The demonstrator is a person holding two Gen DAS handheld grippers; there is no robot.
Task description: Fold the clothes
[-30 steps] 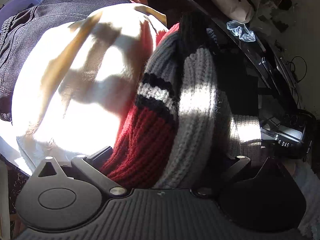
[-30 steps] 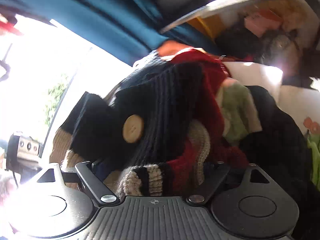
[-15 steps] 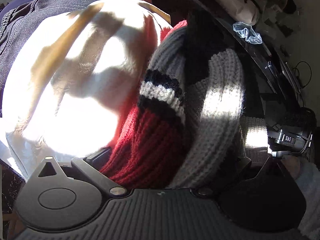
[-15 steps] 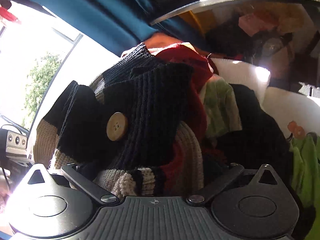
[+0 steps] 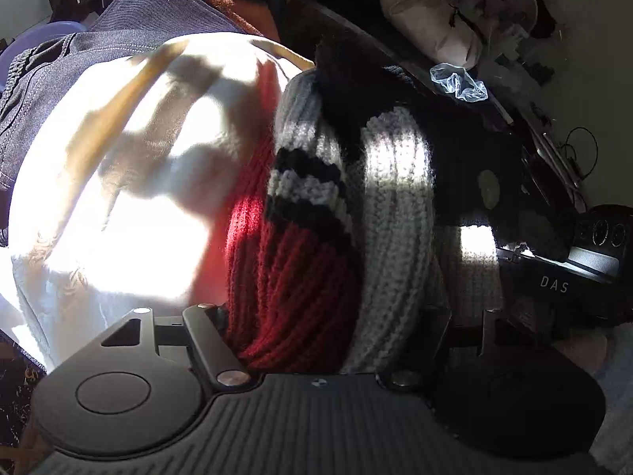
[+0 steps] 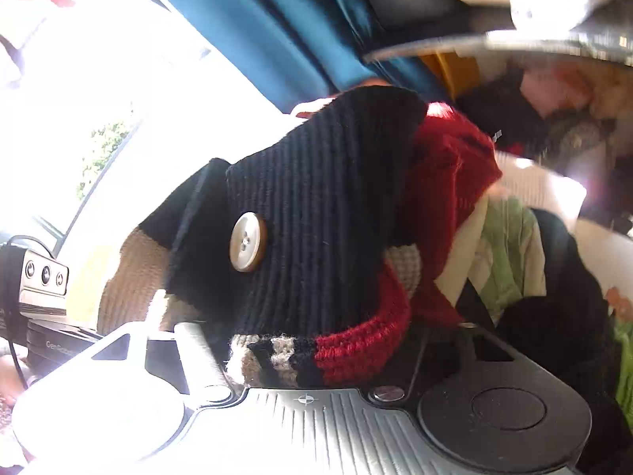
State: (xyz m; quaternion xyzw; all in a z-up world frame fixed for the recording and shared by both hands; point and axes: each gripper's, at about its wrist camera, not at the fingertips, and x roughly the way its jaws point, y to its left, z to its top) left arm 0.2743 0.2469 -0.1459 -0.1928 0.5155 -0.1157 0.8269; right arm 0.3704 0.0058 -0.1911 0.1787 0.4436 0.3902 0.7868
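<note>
A chunky knit cardigan in red, grey and black stripes [image 5: 316,245] fills the left wrist view, and my left gripper [image 5: 320,316] is shut on a thick bunch of it. In the right wrist view the same cardigan [image 6: 316,206] shows its black ribbed part with a large pale button [image 6: 247,242], and my right gripper [image 6: 316,340] is shut on its striped hem. The fingertips of both grippers are buried in the knit.
A sunlit white garment [image 5: 126,182] lies left of the cardigan over dark denim [image 5: 59,79]. A black device marked DAS [image 5: 561,273] sits at the right. A pile of green and black clothes [image 6: 510,261] lies to the right, blue curtain [image 6: 277,27] behind.
The right gripper has swung and lifted the cardigan, so the black part with the button stands higher and nearer. On the left, the knit has shifted slightly right while still held.
</note>
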